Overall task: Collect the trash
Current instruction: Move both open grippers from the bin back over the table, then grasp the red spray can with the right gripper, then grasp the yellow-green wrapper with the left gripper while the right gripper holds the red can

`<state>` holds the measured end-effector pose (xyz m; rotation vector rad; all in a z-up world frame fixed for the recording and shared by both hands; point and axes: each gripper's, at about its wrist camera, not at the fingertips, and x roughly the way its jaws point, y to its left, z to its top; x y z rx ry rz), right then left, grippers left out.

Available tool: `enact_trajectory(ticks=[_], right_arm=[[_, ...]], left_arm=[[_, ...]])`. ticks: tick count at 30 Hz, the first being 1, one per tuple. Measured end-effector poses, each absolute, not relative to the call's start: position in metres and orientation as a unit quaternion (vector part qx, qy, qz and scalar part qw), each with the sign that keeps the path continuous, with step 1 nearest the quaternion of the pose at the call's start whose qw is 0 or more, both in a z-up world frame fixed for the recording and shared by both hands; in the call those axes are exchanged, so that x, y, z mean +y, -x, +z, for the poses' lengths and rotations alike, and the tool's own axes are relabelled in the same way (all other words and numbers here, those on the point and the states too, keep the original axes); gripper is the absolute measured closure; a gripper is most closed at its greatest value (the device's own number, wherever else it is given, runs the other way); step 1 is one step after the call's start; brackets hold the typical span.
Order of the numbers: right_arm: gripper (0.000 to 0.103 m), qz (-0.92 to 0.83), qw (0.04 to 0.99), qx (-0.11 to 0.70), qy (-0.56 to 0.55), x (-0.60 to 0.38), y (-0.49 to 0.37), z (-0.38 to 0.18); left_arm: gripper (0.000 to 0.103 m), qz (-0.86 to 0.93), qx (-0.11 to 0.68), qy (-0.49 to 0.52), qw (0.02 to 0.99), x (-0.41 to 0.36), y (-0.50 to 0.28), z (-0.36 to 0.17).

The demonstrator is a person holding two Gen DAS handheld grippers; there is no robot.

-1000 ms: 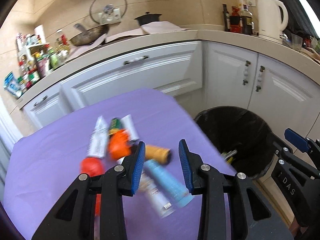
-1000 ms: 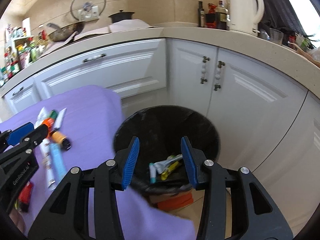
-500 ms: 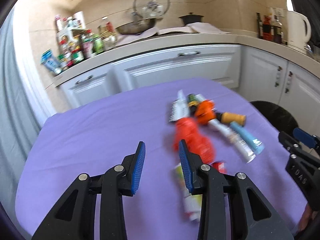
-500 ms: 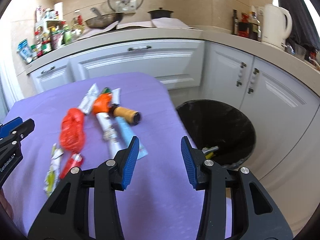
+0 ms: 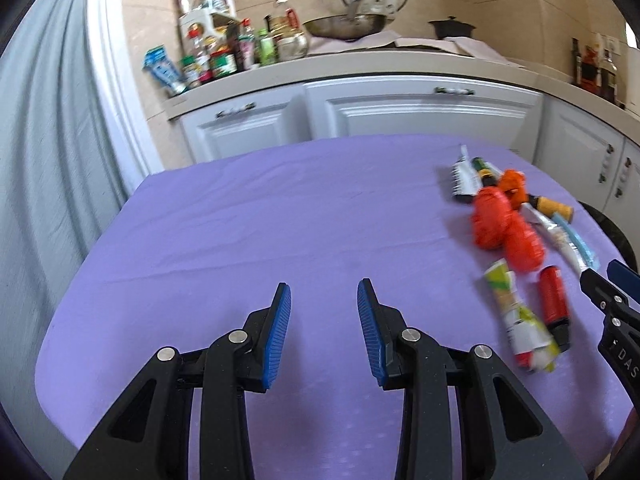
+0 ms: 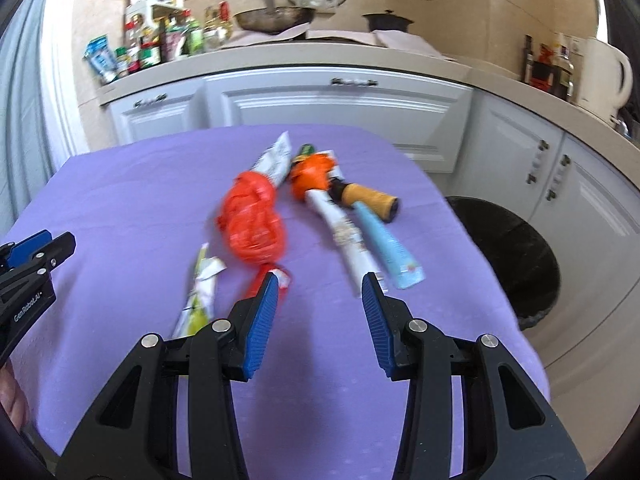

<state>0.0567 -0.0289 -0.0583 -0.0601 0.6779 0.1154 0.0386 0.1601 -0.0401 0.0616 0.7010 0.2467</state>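
Note:
Trash lies in a loose pile on the purple tablecloth: a crumpled red plastic bag, an orange wrapper, a light blue tube, a white tube, a brown-capped bottle, a green-white pouch. In the left wrist view the red bag, the pouch and a small red tube lie to the right. My left gripper hovers open over bare cloth. My right gripper is open, empty, just short of the pile.
A black-lined bin stands on the floor right of the table. White cabinets and a counter with bottles, a pan and a kettle run behind. A grey curtain hangs at the left.
Both grippers swung left, away from the bin and over the table. The bin has slid to the right edge of the right wrist view; the trash pile now sits ahead of the right gripper.

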Motion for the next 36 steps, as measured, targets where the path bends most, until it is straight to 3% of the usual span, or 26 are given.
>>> enact_trajectory(ticks=[14, 16, 18, 36], right_arm=[[0.061, 0.067, 0.923, 0.374, 0.054, 0.001, -0.069, -0.077], [0.067, 0.070, 0.920, 0.381, 0.052, 0.001, -0.070, -0.079], [0.080, 0.075, 0.917, 0.389, 0.048, 0.000, -0.071, -0.082], [0.080, 0.034, 0.939, 0.338, 0.052, -0.046, -0.058, -0.062]], left_arm=[[0.068, 0.125, 0.356, -0.004, 0.926, 0.179, -0.038, -0.052], [0.066, 0.119, 0.358, -0.006, 0.926, 0.173, -0.039, -0.053], [0.064, 0.113, 0.359, -0.007, 0.926, 0.169, -0.040, -0.054], [0.063, 0.054, 0.360, -0.019, 0.931, 0.103, -0.048, -0.046]])
